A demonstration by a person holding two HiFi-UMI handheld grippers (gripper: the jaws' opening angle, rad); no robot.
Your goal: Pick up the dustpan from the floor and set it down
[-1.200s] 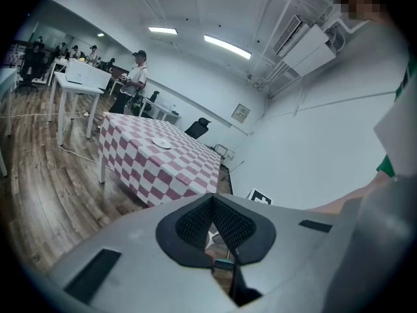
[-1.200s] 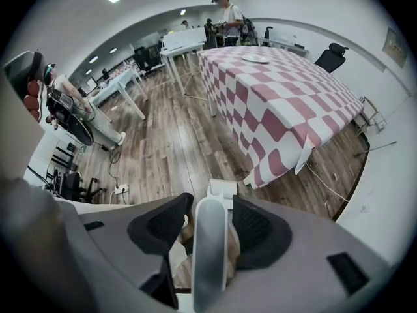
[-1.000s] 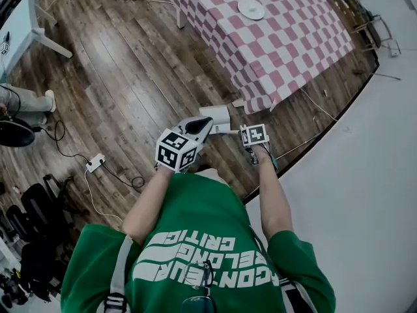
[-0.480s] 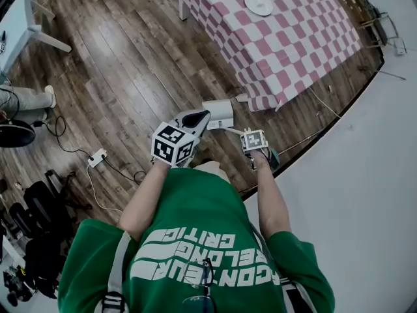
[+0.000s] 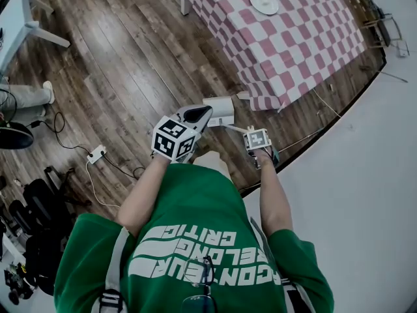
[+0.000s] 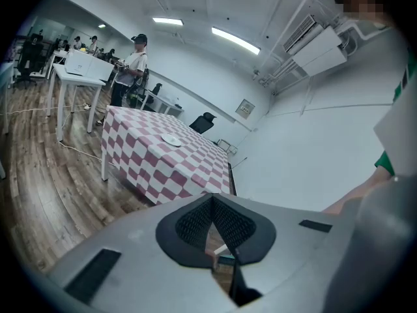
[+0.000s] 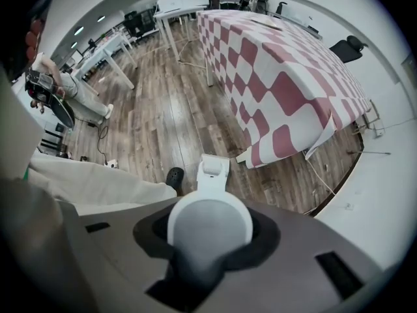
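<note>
White plastic is filling the gap of your right gripper [image 7: 208,232]. You are holding it straight down over the round top of the handle [image 7: 208,217]. Its jaws have just been closing in from wide, so that top is now sitting between them. As far as I can judge you are not clamping yet: dark jaw lining is showing on either side of the white, and nothing is lifting. Compared with a second ago, you are sitting slightly lower over the handle.

The dustpan [image 5: 219,111] is still resting on the wooden floor [image 5: 130,57] at about 12 o'clock from your body. Its thin handle is slanting back toward 4 o'clock, up to your right gripper. The checked table [image 5: 293,38] is standing just beyond it at 1 o'clock.

Your left gripper [image 6: 212,228] is staying closed on nothing and pointing past the dustpan toward the table.

So the pick-up is only beginning. You are probably needing to finish the squeeze before raising, or the handle is risking slipping out.
</note>
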